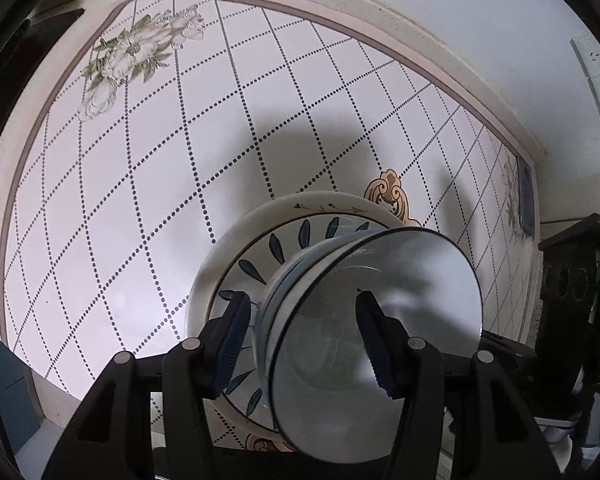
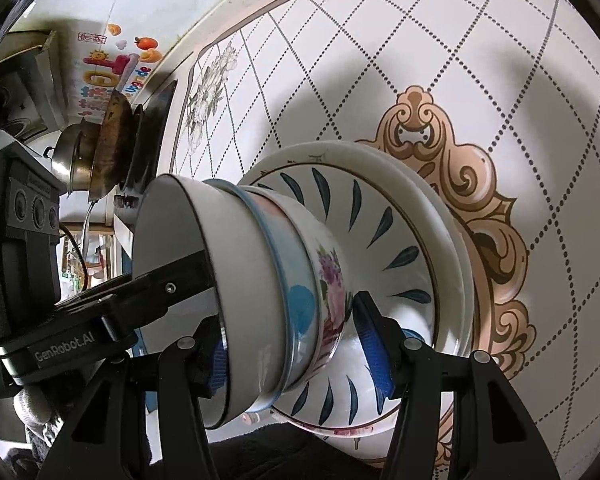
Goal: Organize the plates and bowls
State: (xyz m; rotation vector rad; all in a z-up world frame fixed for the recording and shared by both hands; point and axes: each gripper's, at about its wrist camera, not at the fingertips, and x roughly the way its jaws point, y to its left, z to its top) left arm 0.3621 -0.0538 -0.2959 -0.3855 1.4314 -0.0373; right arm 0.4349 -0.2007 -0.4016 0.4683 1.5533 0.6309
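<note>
A stack of bowls sits on stacked plates on the tiled table. The top white bowl [image 1: 376, 340] with a dark rim is in my left gripper [image 1: 304, 344]: one finger is inside it, one outside its wall. In the right wrist view the same top bowl [image 2: 236, 272] lies over a blue-rimmed bowl [image 2: 296, 304] and a floral bowl [image 2: 332, 280]. They rest on a leaf-patterned plate [image 2: 396, 240] over a white plate [image 2: 444, 216]. My right gripper [image 2: 296, 344] straddles the bowl stack, its jaws apart. The left gripper's finger [image 2: 168, 280] shows over the top bowl's rim.
The table [image 1: 140, 200] has a dotted grid and a tan ornament [image 2: 480, 184]. A steel pot [image 2: 74, 156] and a dark wok [image 2: 116, 140] stand on a stove at the far side. A white wall with sockets [image 1: 596, 76] runs behind the table.
</note>
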